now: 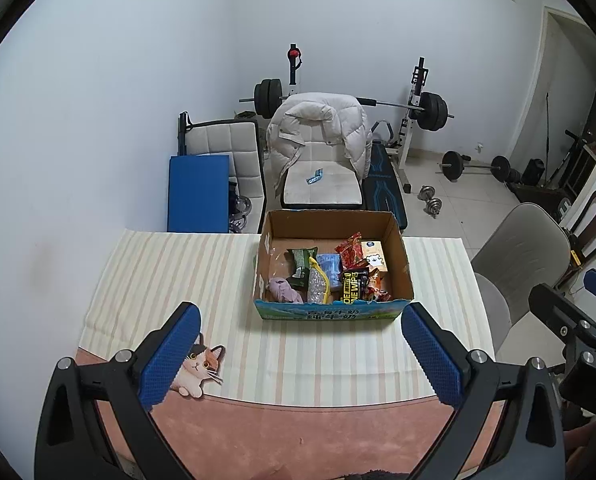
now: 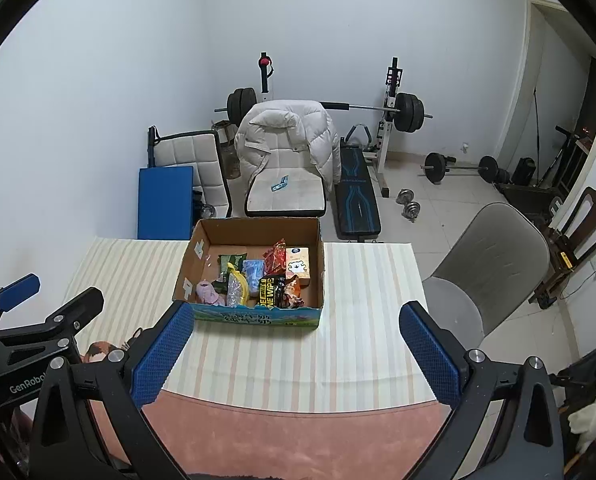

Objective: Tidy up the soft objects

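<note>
Both grippers, left and right, hang at the bottom of their frames with jaws spread wide and nothing between them. Every soft item in view already lies in the box at mid-frame on the striped cloth: crinkly snack packets, a pink plush, a blue pack. Little, seemingly, remains to do.
</note>
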Tool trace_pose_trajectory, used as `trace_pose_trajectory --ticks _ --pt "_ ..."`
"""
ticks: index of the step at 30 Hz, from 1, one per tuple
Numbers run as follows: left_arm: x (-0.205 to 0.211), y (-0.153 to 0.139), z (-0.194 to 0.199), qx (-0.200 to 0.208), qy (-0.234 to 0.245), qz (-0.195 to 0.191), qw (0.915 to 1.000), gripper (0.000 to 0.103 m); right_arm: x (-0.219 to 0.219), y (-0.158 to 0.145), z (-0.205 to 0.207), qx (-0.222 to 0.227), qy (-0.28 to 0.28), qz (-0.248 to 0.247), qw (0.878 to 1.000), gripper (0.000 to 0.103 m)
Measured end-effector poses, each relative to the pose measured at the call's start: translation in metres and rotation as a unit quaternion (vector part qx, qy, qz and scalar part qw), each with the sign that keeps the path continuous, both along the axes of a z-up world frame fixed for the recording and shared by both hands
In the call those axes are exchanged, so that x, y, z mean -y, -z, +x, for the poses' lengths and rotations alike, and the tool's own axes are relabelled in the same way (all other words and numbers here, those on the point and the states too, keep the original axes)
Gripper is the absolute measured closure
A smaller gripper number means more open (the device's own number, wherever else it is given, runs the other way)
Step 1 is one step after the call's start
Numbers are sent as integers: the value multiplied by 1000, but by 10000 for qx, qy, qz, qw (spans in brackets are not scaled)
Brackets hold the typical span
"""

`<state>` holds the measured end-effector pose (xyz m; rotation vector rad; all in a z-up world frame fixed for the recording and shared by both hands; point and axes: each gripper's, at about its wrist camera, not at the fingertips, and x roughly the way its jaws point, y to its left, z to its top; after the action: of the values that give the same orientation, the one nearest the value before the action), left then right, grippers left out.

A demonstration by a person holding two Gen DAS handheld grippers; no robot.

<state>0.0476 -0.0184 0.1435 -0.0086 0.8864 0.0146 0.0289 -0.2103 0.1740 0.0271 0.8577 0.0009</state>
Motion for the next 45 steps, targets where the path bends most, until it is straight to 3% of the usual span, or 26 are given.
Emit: trace_pose_trajectory --ticks 45 --pt "1 -11 -3 115 17 54 9999 0 4 -8 0 19 39 -91 9999 0"
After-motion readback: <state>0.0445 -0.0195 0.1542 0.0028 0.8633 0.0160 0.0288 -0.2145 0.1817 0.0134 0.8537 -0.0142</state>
